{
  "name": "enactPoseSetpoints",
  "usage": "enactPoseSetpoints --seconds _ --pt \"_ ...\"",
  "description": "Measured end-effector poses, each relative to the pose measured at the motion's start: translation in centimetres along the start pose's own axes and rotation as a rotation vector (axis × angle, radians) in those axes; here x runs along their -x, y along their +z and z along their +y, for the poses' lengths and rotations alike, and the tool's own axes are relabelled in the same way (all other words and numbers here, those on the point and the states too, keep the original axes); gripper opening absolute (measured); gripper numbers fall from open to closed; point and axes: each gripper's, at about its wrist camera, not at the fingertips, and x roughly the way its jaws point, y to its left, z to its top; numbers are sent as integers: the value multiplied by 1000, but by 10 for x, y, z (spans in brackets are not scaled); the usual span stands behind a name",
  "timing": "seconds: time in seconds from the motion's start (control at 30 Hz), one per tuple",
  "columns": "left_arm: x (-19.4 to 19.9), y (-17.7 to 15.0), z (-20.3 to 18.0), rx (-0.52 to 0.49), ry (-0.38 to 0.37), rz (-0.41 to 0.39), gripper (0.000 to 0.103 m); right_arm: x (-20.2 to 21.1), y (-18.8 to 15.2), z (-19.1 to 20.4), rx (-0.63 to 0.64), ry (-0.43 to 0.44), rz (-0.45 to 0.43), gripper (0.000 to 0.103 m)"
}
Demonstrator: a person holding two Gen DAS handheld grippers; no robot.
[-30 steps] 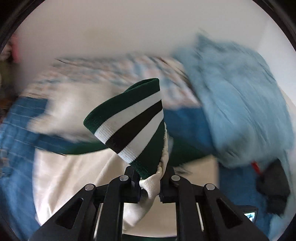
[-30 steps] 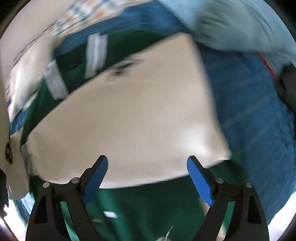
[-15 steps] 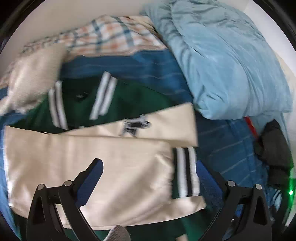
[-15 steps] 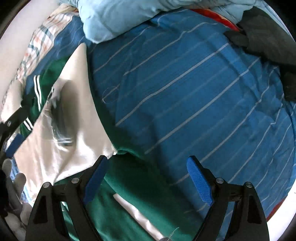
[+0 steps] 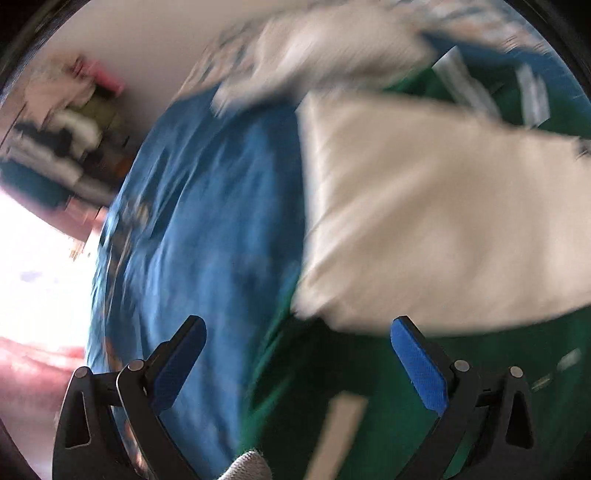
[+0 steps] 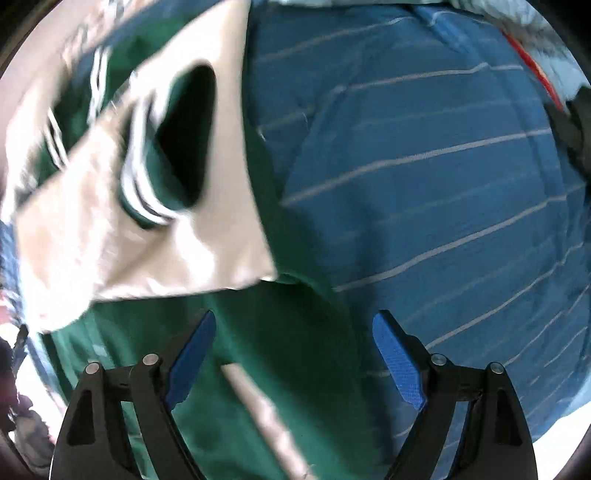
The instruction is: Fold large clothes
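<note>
While both views are blurred, the main things can still be told apart

Left gripper [image 5: 297, 354]: jaws spread wide, nothing between the blue pads [image 5: 419, 369]; it hangs over the near left edge of the jacket, where green cloth meets the bedsheet

Right gripper [image 6: 293, 356]: jaws wide apart and empty, pointing down over the green body of the jacket (no pad touches cloth that I can make out)

Jacket [image 6: 266, 332]: green with cream sleeves, lying flat on the bed; in the right view its right edge runs beside the striped sheet

Sleeve [image 6: 177, 236]: cream, folded across the green body; its striped cuff [image 6: 147, 192] gapes open, dark inside, and lies on the cream cloth

Sleeve in the left view [image 5: 436, 221]: a broad cream panel over the green body, its left edge beside the bare sheet

Bedsheet [image 6: 443, 166]: blue with thin pale stripes, bare to the right of the jacket

Quilt [image 6: 535, 33]: pale blue, at the far right corner of the bed

White garment [image 5: 325, 55]: heaped at the far edge of the bed, too smeared to name

Shelf clutter [image 5: 62, 147]: beyond the bed's left edge, blurred
</note>
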Motion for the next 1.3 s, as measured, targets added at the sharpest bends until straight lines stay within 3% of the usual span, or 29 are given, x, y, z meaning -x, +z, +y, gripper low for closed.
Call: enactPoseSetpoints --seconds 0.13,0.17,0.2,0.23,0.27,0.3,0.43,0.5,0.57,0.67,0.7,0.73,0.8,0.97,1.03,1.07,1.17,1.23,1.3 --pt "-29 -16 17 102 42 80 102 -13 10 -15 -30 50 -7 78" --pt "-35 -16 15 122 38 88 102 -25 13 -16 -38 86 23 49" --pt "-39 -15 11 129 33 91 102 -31 14 -21 -73 106 44 27" --pt "-44 -14 5 128 33 94 102 -30 15 -24 -109 116 37 24" --pt "-49 -12 -2 115 43 100 102 -25 17 -28 -137 127 25 13" --pt "-55 -10 -10 98 53 108 102 -15 17 -34 -168 130 -4 8" --pt "-65 2 -11 82 56 94 103 8 13 -56 -221 122 -87 7" --pt "-65 5 -11 66 48 87 103 -10 14 -59 -196 119 -17 7" --pt "-63 5 -9 55 39 92 103 -20 22 -60 -235 215 54 8" --pt "-61 4 -5 40 27 97 103 -6 26 -85 -280 359 58 18" --pt "-60 3 -4 41 19 94 103 -1 25 -89 -279 351 60 30" --pt "-58 2 -3 43 18 93 103 3 22 -93 -272 322 54 34" --pt "-59 -1 -1 49 11 101 103 7 16 -98 -259 262 42 37" --pt "-61 -6 -1 70 11 112 103 -12 16 -94 -244 317 81 42" --pt "-62 -6 -3 67 17 111 103 -23 19 -83 -206 258 97 35" --pt "-62 -6 -3 64 19 110 103 -22 19 -79 -209 213 62 18" --pt "-61 -6 -1 59 22 109 103 -12 19 -80 -280 121 -1 18" --pt "-58 -8 2 53 26 107 103 -11 18 -72 -253 84 22 17" --pt "-47 -16 9 55 17 110 103 6 15 -55 -236 28 42 27"
